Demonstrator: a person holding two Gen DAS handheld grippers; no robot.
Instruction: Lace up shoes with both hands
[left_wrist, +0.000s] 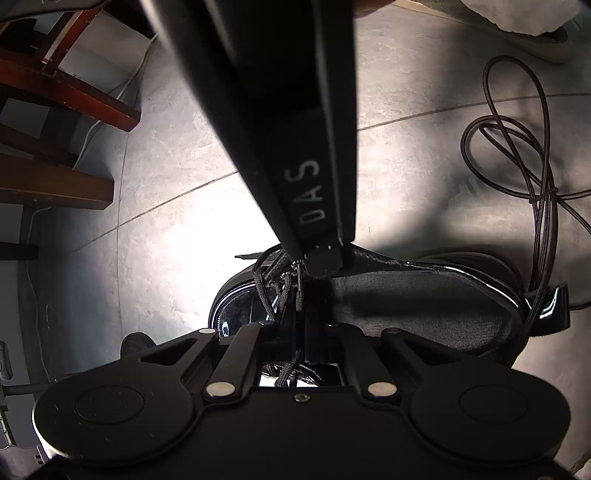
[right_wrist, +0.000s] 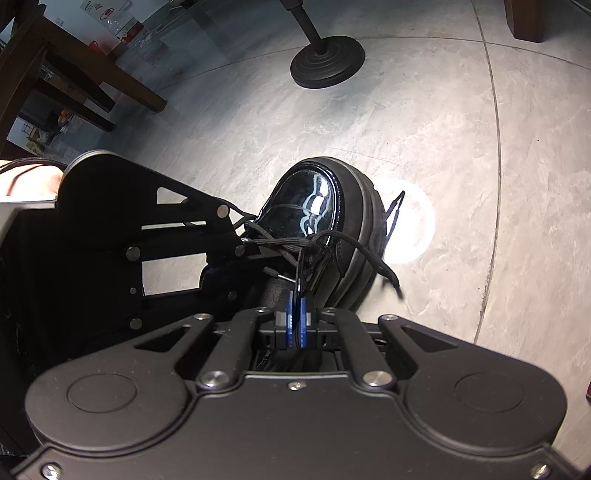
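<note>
Here, right gripper (right_wrist: 295, 314) angled steeply down (fingers clenched on lace (right_wrist: 295, 248)), left gripper (left_wrist: 301, 306) likewise over shoe (right_wrist: 314, 206).

You see a grey tiled floor (right_wrist: 443, 129) with a bright light patch (right_wrist: 410, 229). A round black stand base (right_wrist: 327, 66) sits on it, well apart from dark wooden furniture legs (left_wrist: 62, 85). A coiled black cable (left_wrist: 517, 147) lies loose on the tiles.
</note>
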